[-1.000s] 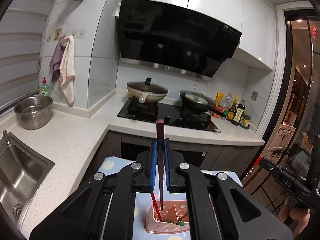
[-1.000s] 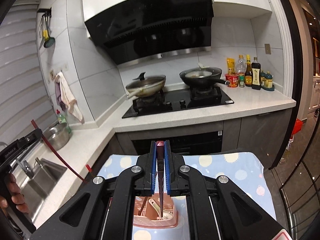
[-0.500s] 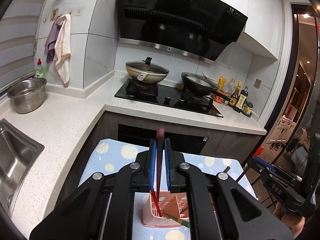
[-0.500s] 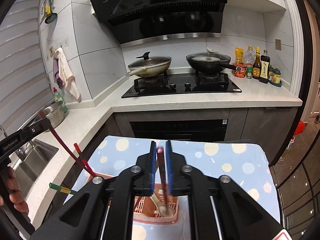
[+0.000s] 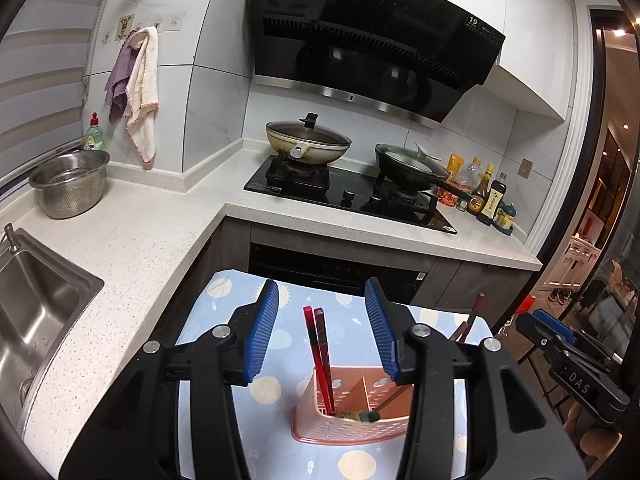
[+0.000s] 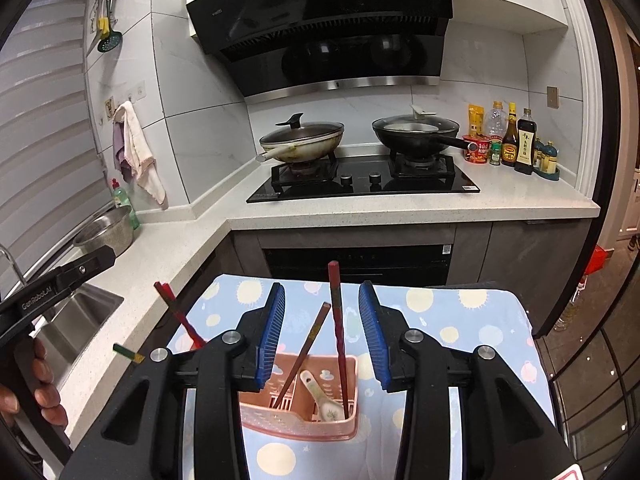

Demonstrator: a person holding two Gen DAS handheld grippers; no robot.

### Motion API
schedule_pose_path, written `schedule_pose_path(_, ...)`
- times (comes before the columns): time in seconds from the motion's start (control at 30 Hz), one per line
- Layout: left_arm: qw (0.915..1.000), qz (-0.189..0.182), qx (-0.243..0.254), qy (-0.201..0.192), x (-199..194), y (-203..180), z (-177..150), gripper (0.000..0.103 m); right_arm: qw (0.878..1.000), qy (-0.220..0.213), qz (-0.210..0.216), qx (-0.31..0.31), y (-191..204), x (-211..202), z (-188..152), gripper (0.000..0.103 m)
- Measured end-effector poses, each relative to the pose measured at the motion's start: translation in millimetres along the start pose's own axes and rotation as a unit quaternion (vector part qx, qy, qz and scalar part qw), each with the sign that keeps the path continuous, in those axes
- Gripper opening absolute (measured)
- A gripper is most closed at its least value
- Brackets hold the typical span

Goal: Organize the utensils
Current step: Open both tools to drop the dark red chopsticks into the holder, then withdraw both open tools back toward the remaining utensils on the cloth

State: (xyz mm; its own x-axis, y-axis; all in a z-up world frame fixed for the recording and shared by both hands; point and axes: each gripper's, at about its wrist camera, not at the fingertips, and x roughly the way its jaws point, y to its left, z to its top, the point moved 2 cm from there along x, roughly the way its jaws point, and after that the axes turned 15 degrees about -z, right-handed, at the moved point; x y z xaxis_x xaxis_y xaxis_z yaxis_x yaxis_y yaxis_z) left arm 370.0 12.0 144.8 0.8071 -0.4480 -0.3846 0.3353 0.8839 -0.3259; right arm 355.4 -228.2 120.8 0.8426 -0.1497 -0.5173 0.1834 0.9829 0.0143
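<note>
L gripper (image 5: 322, 332): fingers wide apart, holding nothing; hangs above the pink utensil caddy (image 5: 348, 424).
R gripper (image 6: 322, 334): fingers spread wide too, nothing between the pads; also over the caddy, seen from the other side.
Caddy: pink perforated plastic w/ dividers, sits on the bench (image 6: 460, 312), which has a blue cloth w/ sun/cloud print.
Red chopsticks (image 5: 320, 356): pair standing together in one end compartment, tips down, leaning slightly; in R view they lean out past the L finger toward the sink side.
Dark red chopstick (image 6: 338, 320): stands nearly upright in the compartment below the R gripper, top poking up between the fingers, touching neither.
Brown chopstick (image 6: 306, 350): tilted, in the compartment next to it.
Ceramic spoon (image 6: 322, 398): white w/ pattern, bowl down, same end as the dark red stick.
Green-handled utensil (image 5: 362, 416): lies low in the caddy, handle end sticking out past the rim; kind not clear.
Bkgd: hob (image 6: 360, 184) w/ lidded wok (image 6: 302, 142) and black pan (image 6: 416, 132), sauce bottles (image 6: 516, 140) at right, steel colander (image 5: 70, 182) and sink (image 5: 36, 320) at left.
</note>
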Motion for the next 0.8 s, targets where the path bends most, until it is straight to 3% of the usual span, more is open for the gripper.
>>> schedule_pose_path(0.43, 1.0, -0.003, 0.002, 0.008, -33.8, -6.3, -23.2, 0.043, 1.0, 0.019, 0.008, -0.012, 2.0, -38.6, -43.3, 0.038)
schedule_pose_path(0.63, 0.9993, -0.001, 0.004, 0.036, -52.8, -12.1, -66.5, 0.046, 0.998, 0.053, 0.015, -0.022, 0.6, -64.2, -93.7, 0.038)
schedule_pose_path(0.8, 0.9969, 0.005, -0.006, 0.079, -68.7, -10.9, -125.2, 0.047, 0.995, 0.093, 0.006, -0.04, -1.0, -86.2, -157.3, 0.038)
